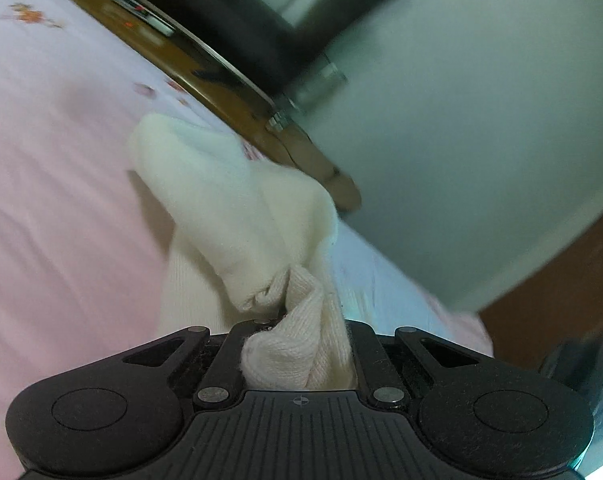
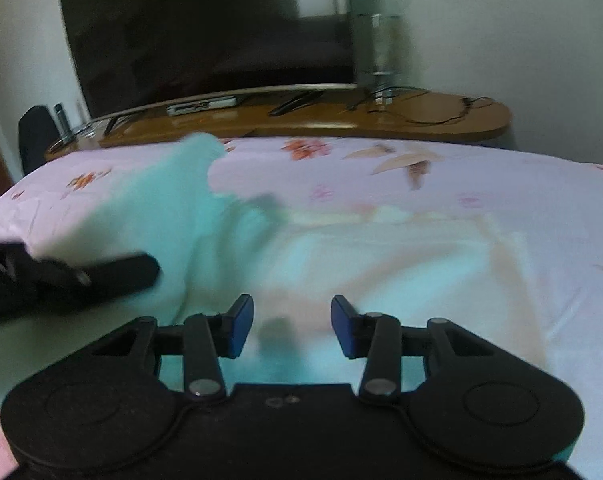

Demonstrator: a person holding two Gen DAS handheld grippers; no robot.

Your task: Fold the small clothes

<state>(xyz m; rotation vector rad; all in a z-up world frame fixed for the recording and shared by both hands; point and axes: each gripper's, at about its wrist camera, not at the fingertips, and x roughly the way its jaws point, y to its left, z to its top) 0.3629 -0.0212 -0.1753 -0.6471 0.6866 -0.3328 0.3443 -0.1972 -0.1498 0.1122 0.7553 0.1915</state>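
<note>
A cream knitted garment (image 1: 237,200) hangs bunched from my left gripper (image 1: 301,344), which is shut on a wad of its fabric and lifted off the pink floral bed sheet (image 1: 53,184). The left wrist view is tilted. In the right wrist view the same garment (image 2: 189,216) shows as a pale, blurred mass on the sheet, rising toward the left gripper (image 2: 101,272) at the left edge. My right gripper (image 2: 292,328) hovers over the flat part of the cloth, open, with nothing between its blue pads (image 2: 241,326).
A wooden shelf (image 2: 301,118) with a remote, cables and small items runs along the far side of the bed. A dark television (image 2: 205,36) stands on it. A pale wall (image 1: 481,120) rises behind. A dark chair (image 2: 35,136) is at the far left.
</note>
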